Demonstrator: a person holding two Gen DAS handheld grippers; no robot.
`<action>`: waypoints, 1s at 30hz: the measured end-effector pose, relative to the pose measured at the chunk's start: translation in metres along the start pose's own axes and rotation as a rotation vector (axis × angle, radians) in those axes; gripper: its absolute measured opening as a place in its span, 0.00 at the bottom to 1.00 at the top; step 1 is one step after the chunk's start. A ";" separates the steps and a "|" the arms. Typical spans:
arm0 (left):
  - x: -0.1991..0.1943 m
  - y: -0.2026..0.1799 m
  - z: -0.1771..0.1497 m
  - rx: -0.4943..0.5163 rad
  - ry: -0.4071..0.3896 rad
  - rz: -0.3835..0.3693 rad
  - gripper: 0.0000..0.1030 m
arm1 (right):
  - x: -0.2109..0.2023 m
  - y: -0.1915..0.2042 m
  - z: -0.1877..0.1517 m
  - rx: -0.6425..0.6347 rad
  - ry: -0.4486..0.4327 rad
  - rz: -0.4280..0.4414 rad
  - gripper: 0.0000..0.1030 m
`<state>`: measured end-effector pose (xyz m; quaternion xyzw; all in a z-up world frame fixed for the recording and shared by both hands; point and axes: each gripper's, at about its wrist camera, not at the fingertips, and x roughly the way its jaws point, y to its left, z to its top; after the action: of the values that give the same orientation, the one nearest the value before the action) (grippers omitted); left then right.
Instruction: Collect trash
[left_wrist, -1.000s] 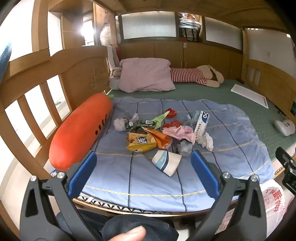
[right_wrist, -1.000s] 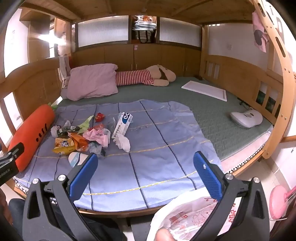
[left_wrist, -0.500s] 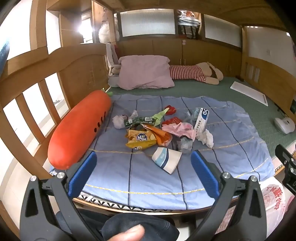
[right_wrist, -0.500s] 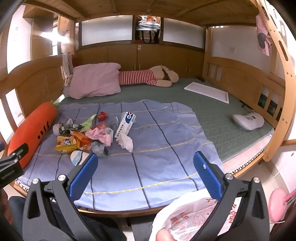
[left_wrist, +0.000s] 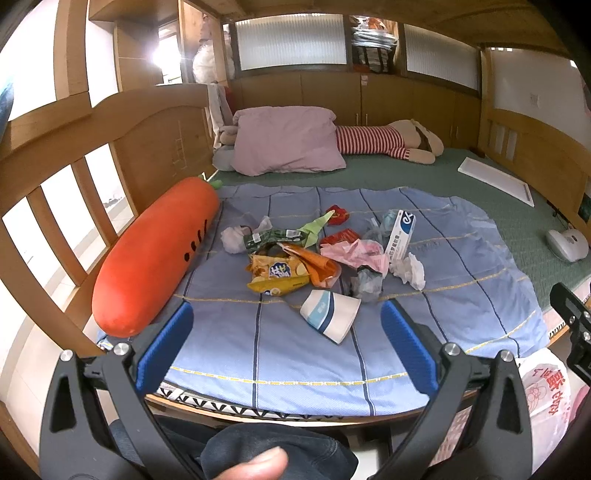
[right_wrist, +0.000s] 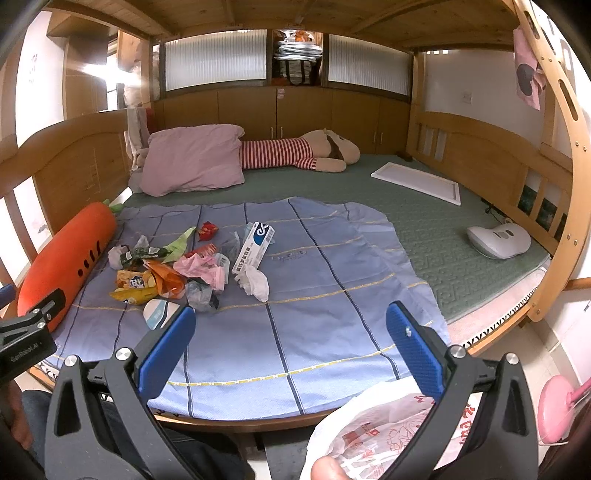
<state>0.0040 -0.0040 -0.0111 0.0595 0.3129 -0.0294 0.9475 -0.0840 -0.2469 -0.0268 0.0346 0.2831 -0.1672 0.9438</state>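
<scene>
A heap of trash lies on a blue sheet: a paper cup on its side, a yellow snack bag, an orange wrapper, pink paper, a white-blue box, white tissue, green wrappers. My left gripper is open, just short of the cup. My right gripper is open over the sheet's front, right of the heap. A white plastic bag hangs below it, held by a thumb.
A long orange carrot pillow lies left of the trash against the wooden rail. A pink pillow and striped plush lie at the back. A white board and a white device lie on the green mat.
Both grippers have moved slightly forward toward the bed, so the trash heap looks a little nearer. Both stay open. The trash has not moved.
</scene>
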 end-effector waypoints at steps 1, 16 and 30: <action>0.000 -0.001 0.000 0.001 0.001 -0.001 0.98 | 0.000 0.000 0.000 0.000 0.000 -0.001 0.98; 0.001 -0.001 -0.001 0.000 0.001 0.001 0.98 | -0.001 0.001 0.000 0.003 0.003 0.004 0.98; 0.001 -0.001 -0.004 0.001 0.002 0.001 0.98 | -0.001 0.003 0.001 0.003 0.006 0.008 0.98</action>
<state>0.0029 -0.0050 -0.0149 0.0602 0.3138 -0.0293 0.9471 -0.0837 -0.2435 -0.0257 0.0378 0.2855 -0.1638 0.9435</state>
